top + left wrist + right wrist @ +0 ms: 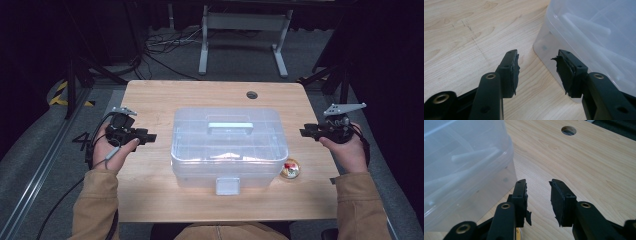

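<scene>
A clear plastic storage box [229,147] with a lid, a top handle and a front latch stands shut in the middle of the wooden table [150,95]. My left gripper [150,136] hovers at the box's left side, open and holding nothing; in the left gripper view its jaws [537,67] point at the box's lower corner [554,42]. My right gripper [303,132] is at the box's right side, also open and holding nothing, and in the right gripper view [537,193] the box wall [461,170] lies to its left. A small round red and gold object [290,168] lies by the box's front right corner.
A round cable hole [252,95] [568,130] sits near the table's far edge. Beyond the table a white desk frame [244,30] stands on grey carpet with cables. Bare tabletop lies on both sides of the box.
</scene>
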A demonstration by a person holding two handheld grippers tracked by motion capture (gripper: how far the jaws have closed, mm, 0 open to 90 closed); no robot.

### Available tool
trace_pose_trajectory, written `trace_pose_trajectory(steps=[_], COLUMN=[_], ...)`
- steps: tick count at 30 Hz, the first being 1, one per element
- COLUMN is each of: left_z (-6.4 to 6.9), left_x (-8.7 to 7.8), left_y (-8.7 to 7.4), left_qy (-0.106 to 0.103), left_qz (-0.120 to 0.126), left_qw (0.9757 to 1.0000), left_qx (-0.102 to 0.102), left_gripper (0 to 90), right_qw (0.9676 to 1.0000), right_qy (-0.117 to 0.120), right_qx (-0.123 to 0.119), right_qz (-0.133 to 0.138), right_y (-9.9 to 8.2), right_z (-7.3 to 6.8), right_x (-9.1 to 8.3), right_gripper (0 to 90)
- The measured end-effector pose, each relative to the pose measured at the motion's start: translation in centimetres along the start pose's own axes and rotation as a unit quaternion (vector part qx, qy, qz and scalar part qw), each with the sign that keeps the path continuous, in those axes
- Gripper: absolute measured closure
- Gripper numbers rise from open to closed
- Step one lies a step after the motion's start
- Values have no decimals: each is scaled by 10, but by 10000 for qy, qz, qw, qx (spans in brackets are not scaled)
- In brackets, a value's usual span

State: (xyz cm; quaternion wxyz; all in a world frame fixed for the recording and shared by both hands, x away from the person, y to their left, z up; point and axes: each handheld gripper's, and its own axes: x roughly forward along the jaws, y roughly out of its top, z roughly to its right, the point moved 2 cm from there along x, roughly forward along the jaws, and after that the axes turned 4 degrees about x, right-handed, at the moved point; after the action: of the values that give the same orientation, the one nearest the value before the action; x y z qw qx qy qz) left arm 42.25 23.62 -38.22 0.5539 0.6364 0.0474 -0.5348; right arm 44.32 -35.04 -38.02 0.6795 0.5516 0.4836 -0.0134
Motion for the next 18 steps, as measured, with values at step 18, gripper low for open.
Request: trace_pose_trajectory(steps=[18], left_z=[1], left_x=[-4], left_y=[6], left_qy=[-61], left_qz=[161], left_qw=[9998], left_qx=[76], left_gripper=[519], right_qw=[9999], right_qy=[61], right_qx=[33], right_qz=[83], right_y=[1], right_z=[-9], right_x=[-6], right_gripper=[635])
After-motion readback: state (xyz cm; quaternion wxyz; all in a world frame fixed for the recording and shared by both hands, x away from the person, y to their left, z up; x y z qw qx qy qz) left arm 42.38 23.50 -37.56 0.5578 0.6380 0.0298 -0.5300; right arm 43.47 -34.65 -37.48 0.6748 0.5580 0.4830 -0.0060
